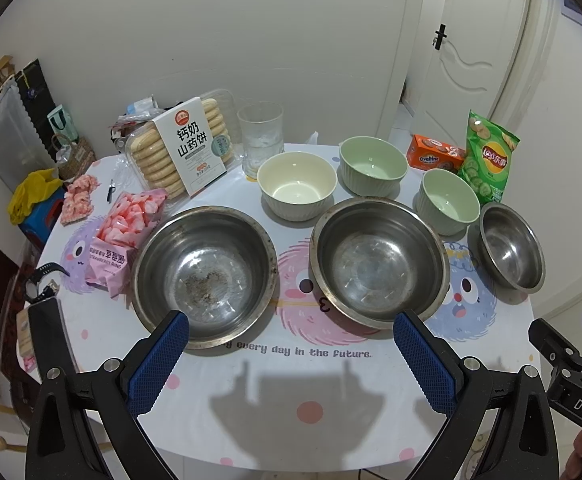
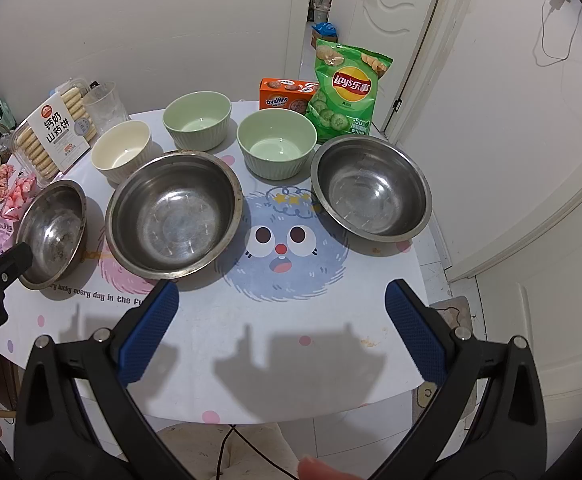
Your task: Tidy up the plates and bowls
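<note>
We log the table, its 6 o'clock edge cut off by both grippers. Three steel bowls line the middle, three ribbed ceramic bowls stand at 12 o'clock behind them. The left bowl's speckled floor shows only in the left view; the right view half-hides it. Left gripper and right gripper hover level, jaws spread, holding nothing.

At the back of my table I see a biscuit box and glass upper left, a chips bag and orange box upper right.
</note>
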Demonstrator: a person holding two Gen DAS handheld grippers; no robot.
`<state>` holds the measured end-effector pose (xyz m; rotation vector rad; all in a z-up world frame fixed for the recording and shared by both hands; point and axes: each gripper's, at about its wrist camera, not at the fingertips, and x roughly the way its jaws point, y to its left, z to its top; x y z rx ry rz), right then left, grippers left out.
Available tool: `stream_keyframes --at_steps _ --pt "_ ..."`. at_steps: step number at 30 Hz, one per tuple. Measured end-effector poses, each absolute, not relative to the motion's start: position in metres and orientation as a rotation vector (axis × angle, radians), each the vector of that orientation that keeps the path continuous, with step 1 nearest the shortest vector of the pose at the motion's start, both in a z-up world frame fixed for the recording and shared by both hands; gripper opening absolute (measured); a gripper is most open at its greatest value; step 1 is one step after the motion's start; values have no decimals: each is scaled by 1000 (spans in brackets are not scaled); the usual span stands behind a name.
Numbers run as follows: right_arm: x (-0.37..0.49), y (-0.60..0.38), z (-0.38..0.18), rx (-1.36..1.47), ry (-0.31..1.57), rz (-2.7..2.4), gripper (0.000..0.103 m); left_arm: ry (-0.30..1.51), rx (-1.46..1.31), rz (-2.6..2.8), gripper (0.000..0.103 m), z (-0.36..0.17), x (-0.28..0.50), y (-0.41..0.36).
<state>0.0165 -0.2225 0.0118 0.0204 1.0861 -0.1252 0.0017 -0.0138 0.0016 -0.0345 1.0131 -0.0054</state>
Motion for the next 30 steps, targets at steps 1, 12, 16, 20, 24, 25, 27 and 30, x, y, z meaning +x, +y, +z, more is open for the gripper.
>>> stream_keyframes --at_steps 1,12,16,20,24,25,27,30 --pt "17 -222 12 21 1087 -125 103 1013 -33 -6 103 2 2 -16" --pt "16 -224 11 23 1089 -128 103 1013 -37 -4 103 2 2 -15" --pt "17 -223 12 21 1090 -129 103 1012 -35 -4 103 2 2 -16" --pt "17 -223 12 21 1090 -130 103 1035 -36 5 103 -1 5 -18" --pt "18 -222 12 14 1083 -127 103 1047 -42 5 103 -3 7 -17" --pt "18 -222 12 15 1083 -127 103 1045 -41 4 103 -2 7 -16" --pt "19 -221 13 14 1083 -128 103 1041 -39 4 103 -2 7 -14" --pt "20 -221 12 15 1088 -129 103 1036 -37 2 103 -2 7 -13"
